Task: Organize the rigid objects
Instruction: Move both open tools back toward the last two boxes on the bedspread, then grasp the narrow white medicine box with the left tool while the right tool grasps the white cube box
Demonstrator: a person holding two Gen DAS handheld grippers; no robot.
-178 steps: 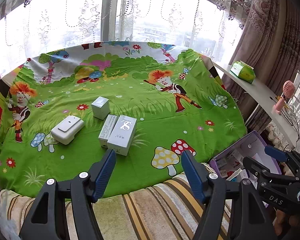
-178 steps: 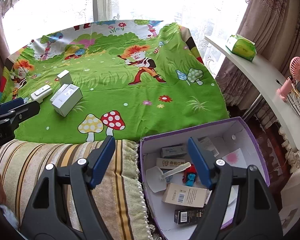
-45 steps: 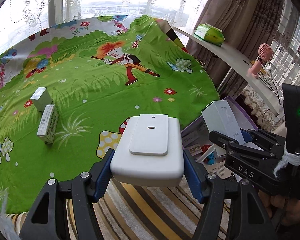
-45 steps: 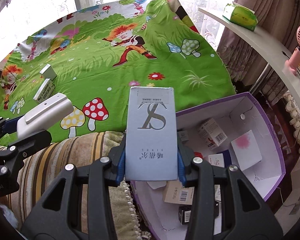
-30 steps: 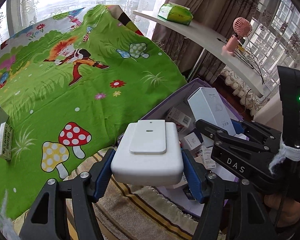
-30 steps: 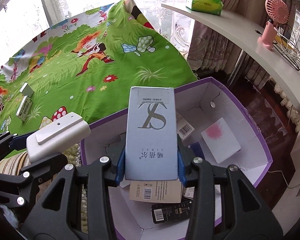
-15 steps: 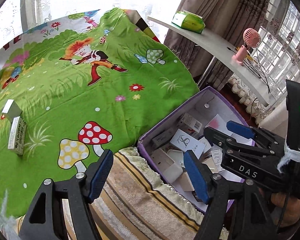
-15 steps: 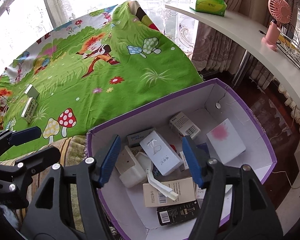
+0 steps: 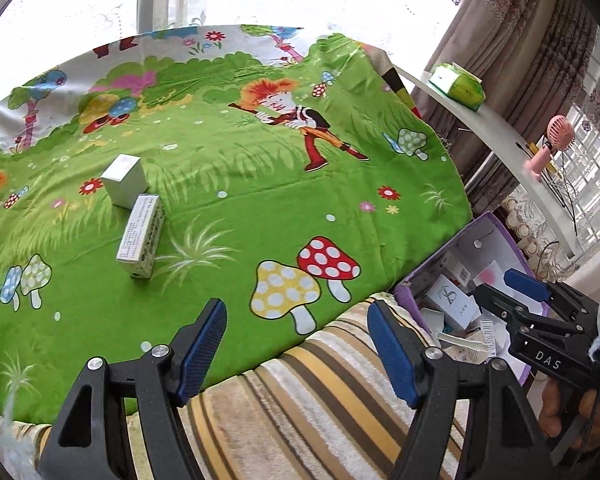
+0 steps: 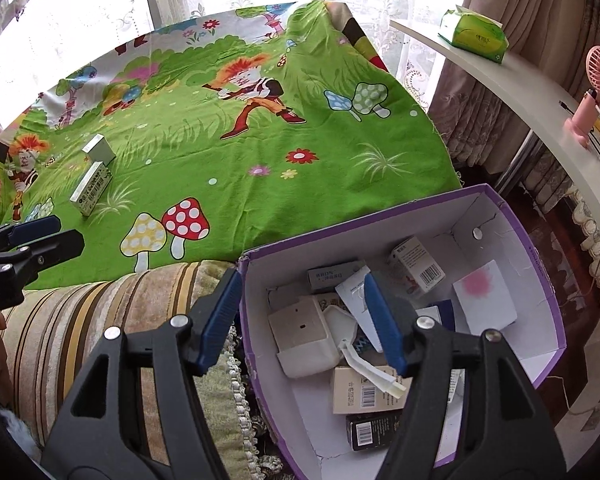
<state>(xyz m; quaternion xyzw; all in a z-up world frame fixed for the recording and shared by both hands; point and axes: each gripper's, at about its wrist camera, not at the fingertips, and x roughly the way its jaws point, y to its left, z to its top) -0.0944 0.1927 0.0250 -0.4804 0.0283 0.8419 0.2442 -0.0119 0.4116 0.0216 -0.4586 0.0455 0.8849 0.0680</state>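
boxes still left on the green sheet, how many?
2. A small white box stands toward the sheet's far left; a long printed carton lies just in front of it. None seem hidden; the rest sit in the purple bin.

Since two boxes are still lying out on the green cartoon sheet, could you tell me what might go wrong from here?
1. The long printed box and the small white cube box nearly touch, so open tongs reaching for one may knock the other.
2. The purple bin is already cluttered; the white plastic case sits tilted on other things, so further drops may land askew or bounce out.
3. The right tongs hang over the bin's near wall and could catch it.
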